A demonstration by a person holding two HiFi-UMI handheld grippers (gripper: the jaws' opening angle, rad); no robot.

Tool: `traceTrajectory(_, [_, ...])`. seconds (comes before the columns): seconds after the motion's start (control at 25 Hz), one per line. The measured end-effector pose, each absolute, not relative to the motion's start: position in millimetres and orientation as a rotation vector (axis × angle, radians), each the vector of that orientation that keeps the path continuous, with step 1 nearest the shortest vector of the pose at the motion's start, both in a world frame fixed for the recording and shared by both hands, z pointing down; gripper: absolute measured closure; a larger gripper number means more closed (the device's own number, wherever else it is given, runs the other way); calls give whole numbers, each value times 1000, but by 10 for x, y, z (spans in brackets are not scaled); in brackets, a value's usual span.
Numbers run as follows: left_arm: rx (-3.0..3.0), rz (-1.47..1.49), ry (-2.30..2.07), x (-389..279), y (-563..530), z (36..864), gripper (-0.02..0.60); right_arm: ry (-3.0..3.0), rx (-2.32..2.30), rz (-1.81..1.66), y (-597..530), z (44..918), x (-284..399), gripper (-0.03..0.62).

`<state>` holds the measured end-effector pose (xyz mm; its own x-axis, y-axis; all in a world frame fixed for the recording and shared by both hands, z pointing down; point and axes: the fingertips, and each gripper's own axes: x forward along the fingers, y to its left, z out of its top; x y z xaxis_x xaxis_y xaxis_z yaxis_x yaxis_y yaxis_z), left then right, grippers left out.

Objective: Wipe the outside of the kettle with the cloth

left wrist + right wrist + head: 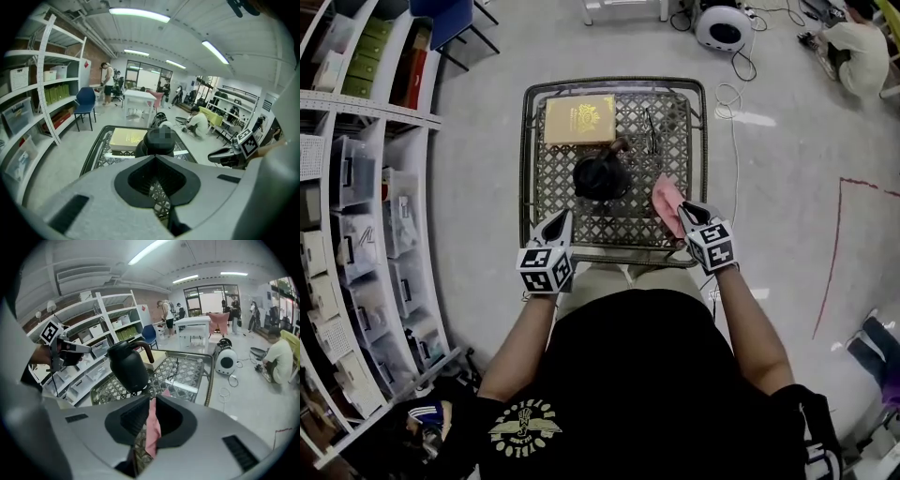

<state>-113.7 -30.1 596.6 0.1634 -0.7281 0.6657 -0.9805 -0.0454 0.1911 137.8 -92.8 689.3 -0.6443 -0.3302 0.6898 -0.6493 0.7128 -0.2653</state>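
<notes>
Mesh table (527, 169), one; open floor (787, 187) along its right side. Kettle (600, 176), one, black, upright at the centre. Box (579, 119), one, yellow, flat at the rear left corner. Cloth (666, 199), one, pink, clamped in the right gripper (684, 212) over the front right part, beside the kettle. Left gripper (561, 221) at the front left edge, jaws pressed together on nothing, apart from the kettle.

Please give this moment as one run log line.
right gripper: shut on pink cloth | left gripper: shut, empty | kettle: upright on table, untouched | wiping: not started
</notes>
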Motion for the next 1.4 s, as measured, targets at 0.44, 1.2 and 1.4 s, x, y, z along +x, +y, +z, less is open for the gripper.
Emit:
traceTrajectory(0.44, [1727,580,-1730,-1435,-20,5830,575,-2179,631,781,-856,7578,1293,466])
traceTrajectory(1.2, [1829,628,-1620,-1831,-147,5880,575,-1980,757,730,-776,8117,1280,565])
traceTrajectory(1.4, [1944,627,-1548,-1825,-478,5788,575,-2009,828,771,-747,7854,1161,566])
